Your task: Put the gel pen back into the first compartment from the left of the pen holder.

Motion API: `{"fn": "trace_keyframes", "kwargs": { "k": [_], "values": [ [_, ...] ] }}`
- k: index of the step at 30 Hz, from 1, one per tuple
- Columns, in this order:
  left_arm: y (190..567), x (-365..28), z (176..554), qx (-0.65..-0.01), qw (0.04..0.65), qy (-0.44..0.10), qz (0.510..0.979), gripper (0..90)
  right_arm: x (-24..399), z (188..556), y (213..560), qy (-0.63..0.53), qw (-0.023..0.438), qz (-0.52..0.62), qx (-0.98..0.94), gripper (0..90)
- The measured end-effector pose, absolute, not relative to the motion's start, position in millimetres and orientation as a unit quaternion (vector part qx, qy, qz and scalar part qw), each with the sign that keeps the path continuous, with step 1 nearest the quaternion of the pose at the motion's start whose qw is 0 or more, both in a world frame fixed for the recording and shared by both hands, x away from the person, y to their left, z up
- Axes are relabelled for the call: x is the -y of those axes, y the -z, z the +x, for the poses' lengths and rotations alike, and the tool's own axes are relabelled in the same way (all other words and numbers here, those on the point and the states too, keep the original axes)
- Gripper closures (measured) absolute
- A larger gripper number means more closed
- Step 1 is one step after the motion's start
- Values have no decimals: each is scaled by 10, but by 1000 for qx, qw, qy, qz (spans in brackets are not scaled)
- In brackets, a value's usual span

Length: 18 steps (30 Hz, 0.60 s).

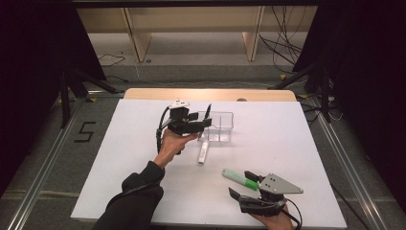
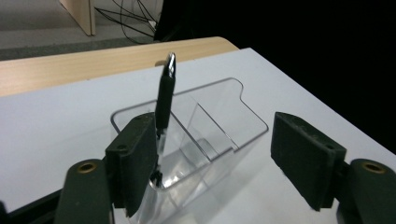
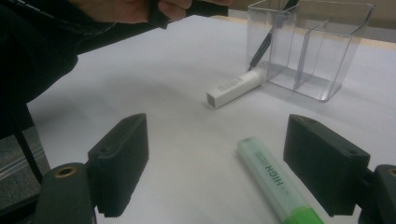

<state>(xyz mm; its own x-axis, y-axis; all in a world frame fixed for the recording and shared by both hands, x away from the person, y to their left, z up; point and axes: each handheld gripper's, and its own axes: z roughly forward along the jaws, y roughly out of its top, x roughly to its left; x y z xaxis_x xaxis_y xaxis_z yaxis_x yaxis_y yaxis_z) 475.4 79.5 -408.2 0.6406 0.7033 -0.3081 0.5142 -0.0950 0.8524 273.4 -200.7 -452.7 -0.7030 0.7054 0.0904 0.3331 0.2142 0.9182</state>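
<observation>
- Now left gripper (image 1: 207, 116) held wide, black pen (image 2: 164, 100) just inside its left jaw, pads not pressing it.
- Pen standing in clear plastic organiser (image 2: 243, 95) directly ahead of left gripper, tip down at container floor, clip end up, long axis near upright and leaning slightly.
- Beyond left gripper, organiser rim and its inner dividers close; past them bare white table sheet (image 1: 268, 143) up to wooden table edge (image 1: 210, 94).
- Just below left gripper in the high view, white marker (image 1: 203, 153) lying flat, one end against organiser base.
- Right gripper (image 1: 242, 184) also spread wide, holding nothing.
- Between and slightly ahead of right jaws, green highlighter (image 3: 273, 177) flat on sheet, untouched, long axis running away from gripper at a slant.
- Open sheet ahead of right gripper up to marker.
</observation>
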Motion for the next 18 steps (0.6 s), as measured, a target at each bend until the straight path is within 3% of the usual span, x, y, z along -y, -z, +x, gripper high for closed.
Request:
{"fn": "trace_keyframes", "kwargs": {
  "k": [7,18],
  "values": [
    [4126,-855,4576,-407,522,-71,746,184,2016,2740,4529,-525,177,345,-757,231],
    [4162,-985,4377,-400,522,-64,751,155,2067,2770,4532,-517,182,356,-757,230]
  ]
}}
